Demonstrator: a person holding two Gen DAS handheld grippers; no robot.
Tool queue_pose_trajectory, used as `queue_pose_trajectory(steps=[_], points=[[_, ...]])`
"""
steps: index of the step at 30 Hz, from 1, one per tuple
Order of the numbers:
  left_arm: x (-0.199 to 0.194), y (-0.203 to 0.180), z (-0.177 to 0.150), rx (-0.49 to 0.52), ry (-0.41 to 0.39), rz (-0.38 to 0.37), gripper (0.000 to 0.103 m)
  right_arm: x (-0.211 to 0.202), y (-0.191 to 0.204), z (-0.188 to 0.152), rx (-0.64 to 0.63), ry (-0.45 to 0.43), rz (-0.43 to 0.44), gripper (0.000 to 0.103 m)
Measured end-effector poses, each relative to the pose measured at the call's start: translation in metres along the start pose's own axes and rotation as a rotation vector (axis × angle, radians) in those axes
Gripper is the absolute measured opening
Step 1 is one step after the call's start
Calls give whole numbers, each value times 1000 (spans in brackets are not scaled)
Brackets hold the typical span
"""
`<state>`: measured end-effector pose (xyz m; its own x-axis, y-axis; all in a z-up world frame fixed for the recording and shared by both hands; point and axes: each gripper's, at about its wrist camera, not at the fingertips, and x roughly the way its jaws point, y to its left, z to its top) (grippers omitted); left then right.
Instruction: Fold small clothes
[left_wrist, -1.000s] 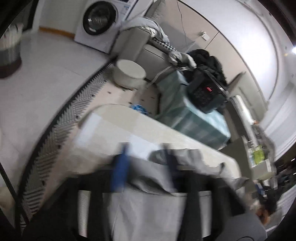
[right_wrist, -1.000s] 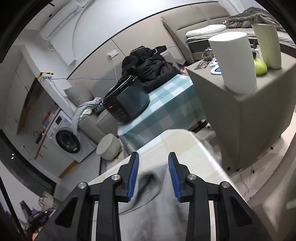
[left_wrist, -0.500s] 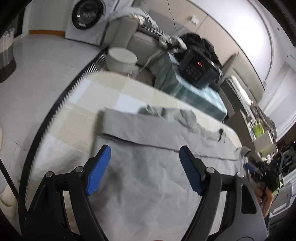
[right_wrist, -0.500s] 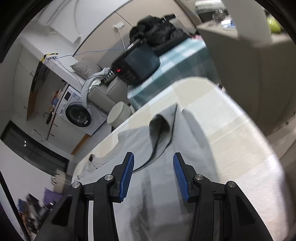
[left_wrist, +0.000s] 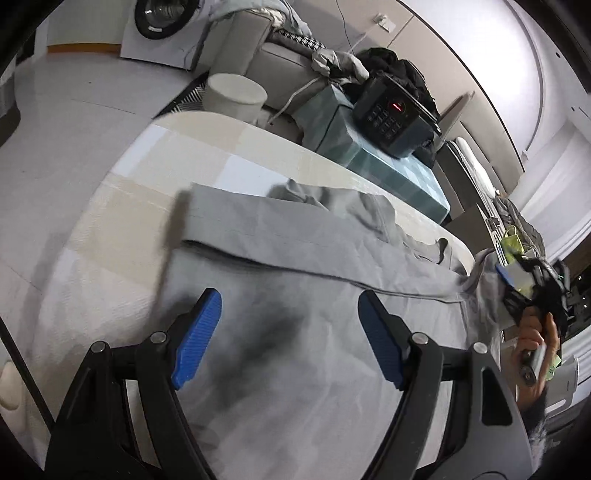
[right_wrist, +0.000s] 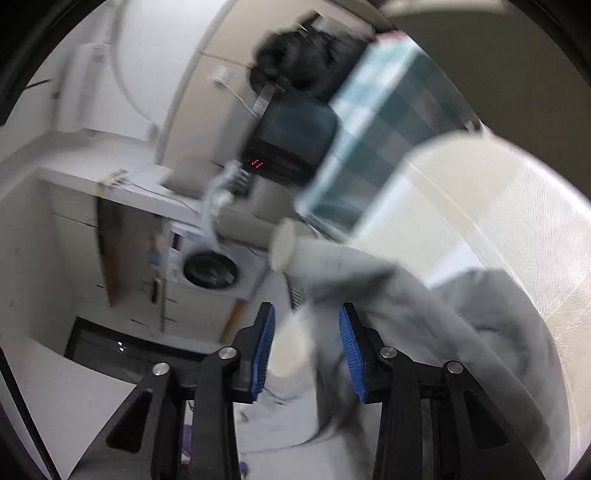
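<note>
Grey garment (left_wrist: 295, 258) flat on table (left_wrist: 122, 206), left hand-held gripper (left_wrist: 290, 341) spread above it, right hand-held gripper (right_wrist: 306, 354) parted around cloth

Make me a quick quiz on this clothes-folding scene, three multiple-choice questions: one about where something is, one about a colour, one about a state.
1. Where does the dark appliance with the red display sit?
A. on the teal checked cloth
B. on the floor
C. on the washing machine

2. What colour is the garment spread on the table?
A. red
B. grey
C. yellow

3. How do the jaws of the left claw stand?
A. clamped on a sleeve
B. wide apart over the garment
C. shut on nothing

Answers:
1 A, the appliance rests on the checked cover behind the table.
2 B, the whole cloth is plain grey.
3 B, both blue pads stand far apart with flat cloth below them.
</note>
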<state>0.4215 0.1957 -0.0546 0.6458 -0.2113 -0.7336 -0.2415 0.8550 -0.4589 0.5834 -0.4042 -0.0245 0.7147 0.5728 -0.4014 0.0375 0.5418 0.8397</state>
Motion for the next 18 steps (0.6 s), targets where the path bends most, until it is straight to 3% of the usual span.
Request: queue_pose_trajectory(steps=[4,5,7,13,18], points=[[-33,8,-22,-17,-5,14,74,-50,33,-37,-240,29,-189,59],[-41,10,-29,-23,0,9,74,-64,35,-49,-279,49,-220,69],[-62,12,-50,-44,9,-3,74,-96,30,-75,-313,72,-233,76],[-117,17,-123,-140,39,-52,74,-180,-26,-145,-188,98,-243,82],[-131,22,-172,-209,84,-89,74,-216,-66,-179,-108,89,-281,82]])
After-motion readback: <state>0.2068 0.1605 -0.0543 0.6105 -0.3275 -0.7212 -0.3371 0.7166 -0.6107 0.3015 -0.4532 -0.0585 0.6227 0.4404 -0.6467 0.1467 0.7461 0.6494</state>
